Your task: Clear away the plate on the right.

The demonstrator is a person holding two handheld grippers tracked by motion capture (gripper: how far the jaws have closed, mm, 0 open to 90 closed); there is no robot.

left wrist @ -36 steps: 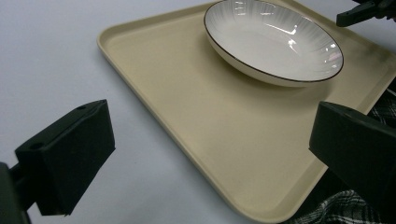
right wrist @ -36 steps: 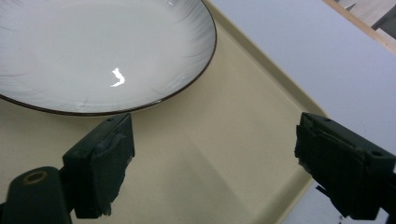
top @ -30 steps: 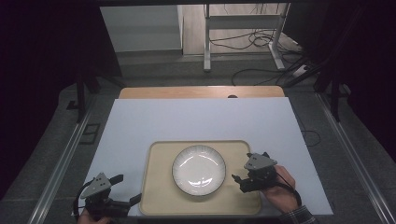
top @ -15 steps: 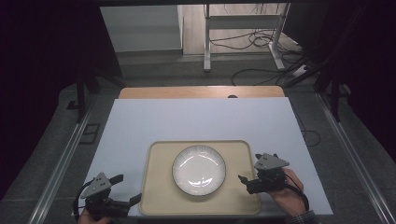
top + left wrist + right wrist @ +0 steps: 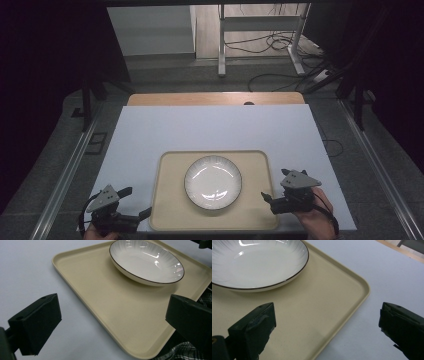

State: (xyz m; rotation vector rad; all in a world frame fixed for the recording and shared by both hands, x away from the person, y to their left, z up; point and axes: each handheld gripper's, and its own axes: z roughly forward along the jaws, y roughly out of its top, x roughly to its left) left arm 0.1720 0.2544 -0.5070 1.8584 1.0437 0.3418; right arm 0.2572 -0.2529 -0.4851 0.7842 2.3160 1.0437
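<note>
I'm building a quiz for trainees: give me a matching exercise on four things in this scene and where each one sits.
Things:
1. plate
2. tray
3. left gripper
4. right gripper

Places:
a. off the tray's left edge, jaws open
b. on the white table cover
c. in the middle of the tray
d. at the tray's right edge, jaws open

Pairs: 1-c, 2-b, 3-a, 4-d

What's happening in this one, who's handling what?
A person holds a two-jaw gripper in each hand at the near edge of a white table. A beige tray lies between them with an empty white plate at its middle. The left gripper sits open by the tray's near left corner; the right gripper sits open at its right edge, jaws either side of the rim. Neither grips anything yet; they may be about to lift the tray.
</note>
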